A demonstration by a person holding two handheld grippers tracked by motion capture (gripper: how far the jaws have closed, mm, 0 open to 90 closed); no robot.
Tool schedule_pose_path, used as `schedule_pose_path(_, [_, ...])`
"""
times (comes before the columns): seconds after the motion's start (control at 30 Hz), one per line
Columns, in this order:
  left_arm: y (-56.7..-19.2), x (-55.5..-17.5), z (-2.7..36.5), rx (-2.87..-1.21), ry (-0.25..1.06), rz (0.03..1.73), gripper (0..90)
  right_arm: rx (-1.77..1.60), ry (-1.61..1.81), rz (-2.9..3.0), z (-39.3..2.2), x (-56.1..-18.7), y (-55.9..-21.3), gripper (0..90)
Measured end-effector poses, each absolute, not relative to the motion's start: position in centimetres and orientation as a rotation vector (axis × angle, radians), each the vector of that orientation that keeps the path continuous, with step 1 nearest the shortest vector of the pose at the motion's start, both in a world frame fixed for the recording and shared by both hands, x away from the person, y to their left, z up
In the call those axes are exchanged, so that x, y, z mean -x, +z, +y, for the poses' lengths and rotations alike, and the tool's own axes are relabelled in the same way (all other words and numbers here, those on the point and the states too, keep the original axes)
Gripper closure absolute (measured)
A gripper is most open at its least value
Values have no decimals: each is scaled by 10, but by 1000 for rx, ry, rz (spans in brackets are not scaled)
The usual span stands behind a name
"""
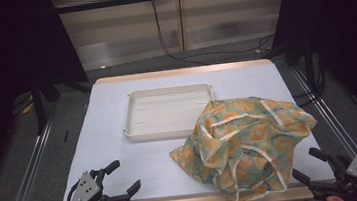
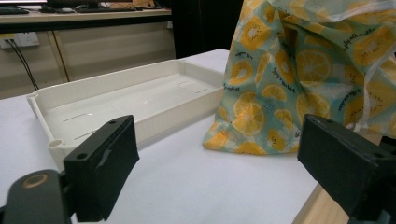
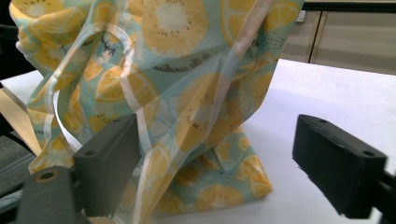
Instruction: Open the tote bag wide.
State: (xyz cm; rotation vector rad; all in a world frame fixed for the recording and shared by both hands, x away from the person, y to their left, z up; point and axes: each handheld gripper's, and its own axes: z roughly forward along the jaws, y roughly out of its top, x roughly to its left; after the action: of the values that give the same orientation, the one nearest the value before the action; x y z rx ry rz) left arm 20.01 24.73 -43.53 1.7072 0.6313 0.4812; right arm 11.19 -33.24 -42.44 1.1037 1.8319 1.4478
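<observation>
A crumpled cloth bag (image 1: 244,146) printed with orange slices on pale green lies on the right half of the white table (image 1: 121,151), one corner hanging over the front edge. A shallow cream tray (image 1: 165,113) rests behind it, and the bag overlaps the tray's right front corner. My left gripper (image 1: 123,178) stands open at the front left edge, nothing between its jaws. Looking along them, the tray (image 2: 135,100) and bag (image 2: 303,79) lie ahead. My right gripper (image 1: 306,165) stands open at the front right corner, just right of the bag (image 3: 159,93), apart from it.
The table has a wooden rim (image 1: 183,71) at the back and front. Metal rails (image 1: 28,171) run along both sides on the floor. Cables (image 1: 171,51) hang behind the table, and dark curtains close off both sides.
</observation>
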Motion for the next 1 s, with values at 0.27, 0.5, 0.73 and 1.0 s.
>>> schedule_pose_path(0.27, [-436, -203, 244, -1727, 457, 611, 207, -1106, 1475, 1838, -332, -114, -423, 276])
schedule_pose_path(0.5, [-435, -204, 238, -1747, 424, 581, 283, -1096, 1500, 1858, -333, -117, -421, 398])
schedule_pose_path(0.73, [-432, -205, 225, -1758, 387, 532, 346, -1082, 1527, 1866, -331, -119, -415, 497])
schedule_pose_path(1.0, [-425, -208, 200, -1798, 293, 425, 542, -1019, 1545, 1904, -323, -115, -400, 582])
